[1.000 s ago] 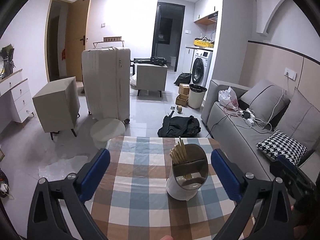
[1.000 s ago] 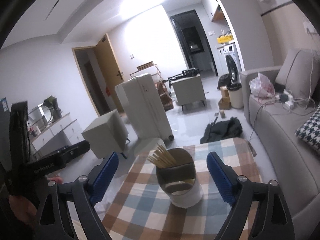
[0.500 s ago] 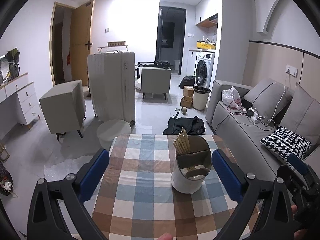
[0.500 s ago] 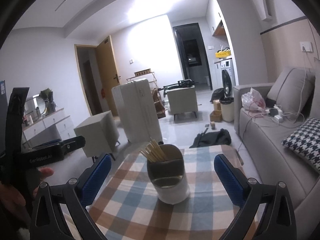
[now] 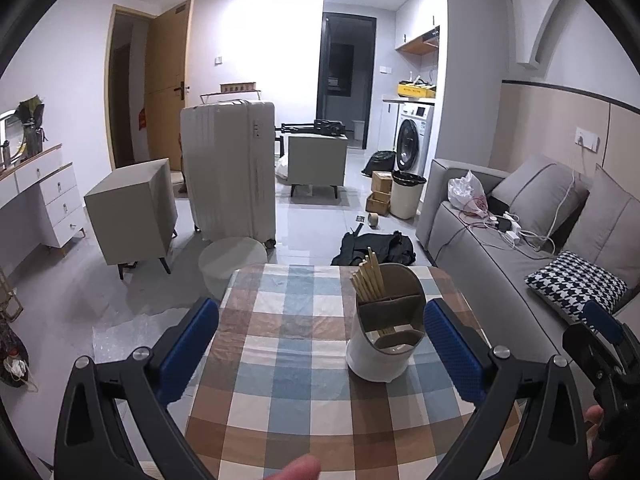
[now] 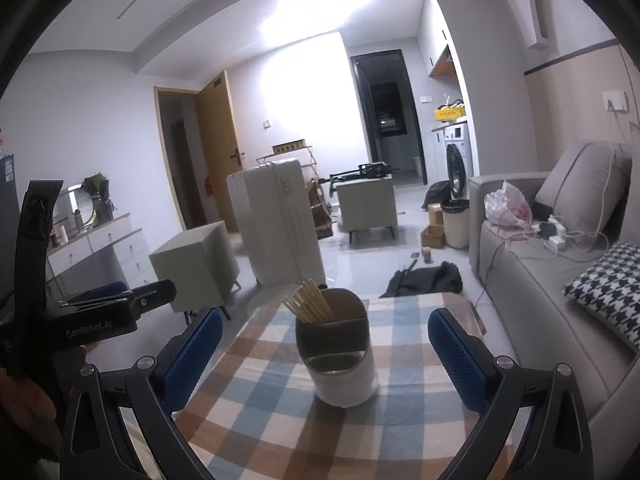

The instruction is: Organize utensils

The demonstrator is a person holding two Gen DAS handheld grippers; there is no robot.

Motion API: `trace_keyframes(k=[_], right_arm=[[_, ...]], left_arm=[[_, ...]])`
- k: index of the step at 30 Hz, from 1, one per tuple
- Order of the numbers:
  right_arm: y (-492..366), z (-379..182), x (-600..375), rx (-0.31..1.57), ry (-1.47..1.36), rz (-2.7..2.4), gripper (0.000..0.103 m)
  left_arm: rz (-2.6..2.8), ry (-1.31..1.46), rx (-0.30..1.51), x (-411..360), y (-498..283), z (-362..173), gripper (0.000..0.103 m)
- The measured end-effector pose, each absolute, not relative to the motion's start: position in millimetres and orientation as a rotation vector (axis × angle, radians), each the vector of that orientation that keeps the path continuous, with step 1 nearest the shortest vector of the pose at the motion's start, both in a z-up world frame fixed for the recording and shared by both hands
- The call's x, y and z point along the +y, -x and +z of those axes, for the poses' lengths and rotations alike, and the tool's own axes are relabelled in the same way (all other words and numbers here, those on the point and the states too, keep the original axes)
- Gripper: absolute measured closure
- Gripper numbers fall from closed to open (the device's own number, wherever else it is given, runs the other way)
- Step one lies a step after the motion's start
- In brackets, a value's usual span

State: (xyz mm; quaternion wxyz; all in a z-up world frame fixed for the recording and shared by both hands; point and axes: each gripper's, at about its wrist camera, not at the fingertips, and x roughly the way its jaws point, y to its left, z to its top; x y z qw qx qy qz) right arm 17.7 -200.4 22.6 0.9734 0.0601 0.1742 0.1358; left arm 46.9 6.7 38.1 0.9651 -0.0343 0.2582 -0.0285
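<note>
A white utensil holder [image 5: 383, 340] with a grey divided insert stands on the checked tablecloth [image 5: 280, 360]. Several wooden chopsticks [image 5: 368, 278] stand in its far compartment; the near compartment looks empty. It also shows in the right wrist view [image 6: 340, 356], with the chopsticks [image 6: 310, 304]. My left gripper [image 5: 320, 348] is open and empty, held back above the table, the holder between its blue pads and towards the right one. My right gripper [image 6: 325, 352] is open and empty, the holder centred between its pads.
A grey sofa [image 5: 500, 248] with a houndstooth cushion [image 5: 576, 284] runs along the table's right side. A round stool [image 5: 232, 256], a white suitcase [image 5: 228, 172], a cabinet [image 5: 132, 208] and a black bag [image 5: 376, 246] stand on the floor beyond the table.
Both grippers have drawn back and tilted up, so the holder sits lower and farther in both views. Both stay open and empty.
</note>
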Motion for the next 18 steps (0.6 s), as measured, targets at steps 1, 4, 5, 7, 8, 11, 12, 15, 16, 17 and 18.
trace_keyframes(k=[1, 4, 5, 7, 8, 11, 12, 15, 16, 17, 18], right_arm=[[-17.3, 22.5, -200.5, 0.35, -0.121, 0.273, 0.0], [-17.1, 22.3, -200.7, 0.352, -0.121, 0.274, 0.0], [-17.3, 22.4, -200.8, 0.354, -0.121, 0.273, 0.0], [-16.7, 23.5, -202.1, 0.354, -0.125, 0.273, 0.0], [-16.7, 24.1, -203.3, 0.356, -0.128, 0.271, 0.0], [-15.7, 25.0, -205.7, 0.356, -0.137, 0.266, 0.0], [-15.7, 25.5, -206.3, 0.358, -0.139, 0.264, 0.0], [-16.2, 25.7, -207.8, 0.361, -0.147, 0.26, 0.0], [-16.2, 26.0, -208.3, 0.363, -0.149, 0.258, 0.0], [-16.2, 26.2, -208.8, 0.363, -0.152, 0.257, 0.0], [-16.2, 25.6, -209.0, 0.363, -0.153, 0.256, 0.0]], left_arm=[[-0.059, 0.072, 0.523, 7.2, -46.1, 37.0, 0.003], [-0.058, 0.066, 0.521, 6.7, -45.7, 37.1, 0.003], [-0.06, 0.066, 0.521, 6.8, -45.3, 37.4, 0.003], [-0.056, 0.067, 0.52, 6.8, -45.3, 37.5, 0.003], [-0.056, 0.068, 0.521, 7.0, -45.5, 38.1, 0.003], [-0.054, 0.072, 0.521, 7.6, -46.1, 38.4, 0.003], [-0.053, 0.074, 0.52, 8.0, -46.4, 38.3, 0.003], [-0.045, 0.073, 0.513, 8.5, -45.1, 37.8, 0.003], [-0.044, 0.072, 0.516, 8.4, -45.2, 37.5, 0.003], [-0.043, 0.072, 0.516, 8.2, -44.4, 37.2, 0.003], [-0.044, 0.071, 0.514, 8.0, -43.7, 37.4, 0.003]])
